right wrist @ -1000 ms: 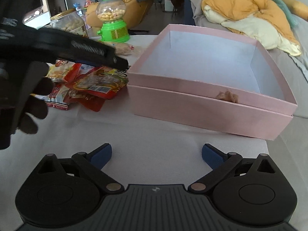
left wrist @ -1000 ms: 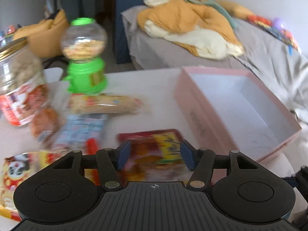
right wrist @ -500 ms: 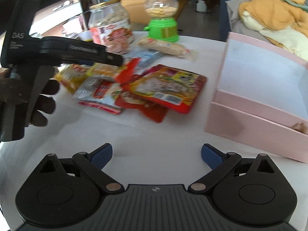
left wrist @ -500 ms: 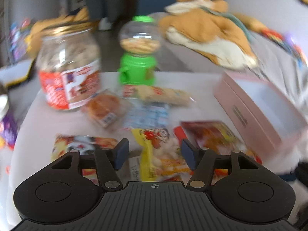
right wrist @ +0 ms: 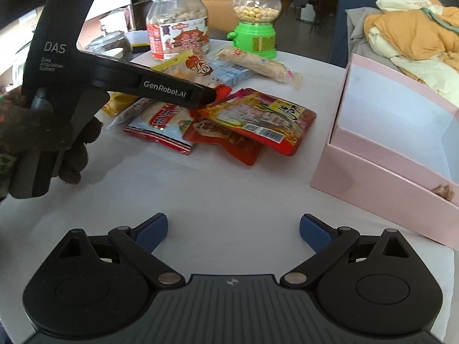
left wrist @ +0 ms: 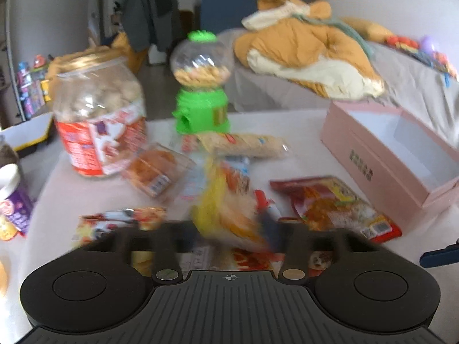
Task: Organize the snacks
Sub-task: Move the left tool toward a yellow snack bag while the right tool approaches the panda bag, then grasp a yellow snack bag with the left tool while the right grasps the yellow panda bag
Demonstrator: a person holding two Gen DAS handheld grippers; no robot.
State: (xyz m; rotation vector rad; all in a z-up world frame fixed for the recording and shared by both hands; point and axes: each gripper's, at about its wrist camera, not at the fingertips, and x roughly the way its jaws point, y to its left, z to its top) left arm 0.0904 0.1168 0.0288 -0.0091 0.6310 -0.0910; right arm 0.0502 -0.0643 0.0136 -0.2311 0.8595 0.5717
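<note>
My left gripper (left wrist: 232, 226) is blurred with motion, its jaws closing tight onto a yellow snack packet (left wrist: 226, 200) that stands crumpled up between the pads. The right wrist view shows the same left gripper (right wrist: 209, 97) from the side in a gloved hand (right wrist: 71, 154), its tip at the yellow packet (right wrist: 189, 68) in the snack pile. A red packet (left wrist: 335, 206) (right wrist: 258, 117) lies beside it. The open pink box (left wrist: 373, 166) (right wrist: 373, 177) stands to the right. My right gripper (right wrist: 233, 229) hovers open over bare tablecloth.
At the back stand a big jar with a gold lid (left wrist: 97, 120) (right wrist: 178, 25) and a green candy dispenser (left wrist: 202, 109) (right wrist: 255, 20). A long wafer pack (left wrist: 243, 143) and a bun pack (left wrist: 155, 169) lie in front. A bed with an orange quilt (left wrist: 309, 54) is behind.
Both views swung left from the pink box to the snack pile. The left gripper's fingers stood apart over the yellow packet half a second ago and have now closed on it; the right stayed open.
</note>
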